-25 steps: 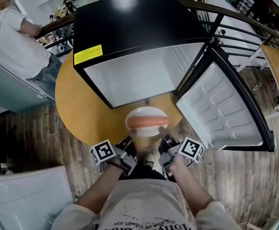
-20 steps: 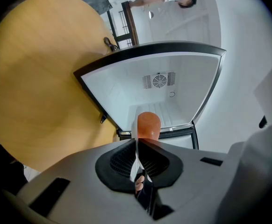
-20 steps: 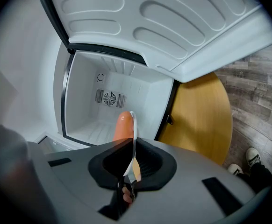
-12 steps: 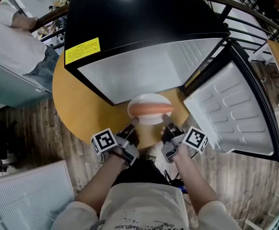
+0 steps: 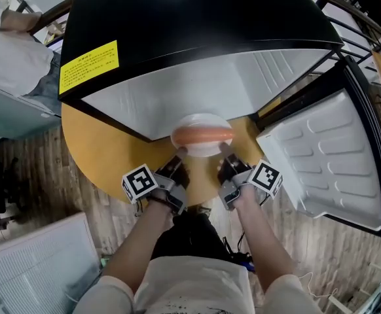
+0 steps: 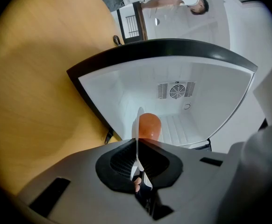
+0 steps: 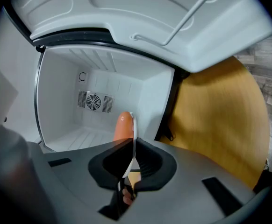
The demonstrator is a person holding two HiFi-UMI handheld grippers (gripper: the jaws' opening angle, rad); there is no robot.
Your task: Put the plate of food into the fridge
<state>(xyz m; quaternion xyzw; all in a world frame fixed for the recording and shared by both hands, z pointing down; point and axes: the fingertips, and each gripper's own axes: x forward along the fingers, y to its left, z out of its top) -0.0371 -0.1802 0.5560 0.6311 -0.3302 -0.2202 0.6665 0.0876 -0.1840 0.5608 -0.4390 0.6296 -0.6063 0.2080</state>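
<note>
A white plate (image 5: pixel 202 145) with an orange sausage (image 5: pixel 201 135) on it hangs level at the mouth of the black mini fridge (image 5: pixel 197 25). My left gripper (image 5: pixel 178 156) is shut on the plate's near-left rim and my right gripper (image 5: pixel 224 154) is shut on its near-right rim. In the left gripper view the plate (image 6: pixel 136 139) shows edge-on between the jaws, the sausage (image 6: pixel 149 126) beyond it, against the white fridge interior (image 6: pixel 192 111). The right gripper view shows the plate rim (image 7: pixel 133 143) and sausage (image 7: pixel 122 127) the same way, facing the empty cavity (image 7: pixel 87 125).
The fridge stands on a round wooden table (image 5: pixel 102 149). Its door (image 5: pixel 334 156) hangs wide open at the right, with white moulded shelves. A person in a white shirt (image 5: pixel 10 51) stands at the far left. A black railing (image 5: pixel 374 18) runs along the back right.
Both grippers have carried the plate forward, from over the table's front edge to the fridge opening. The head has come closer to the fridge.
</note>
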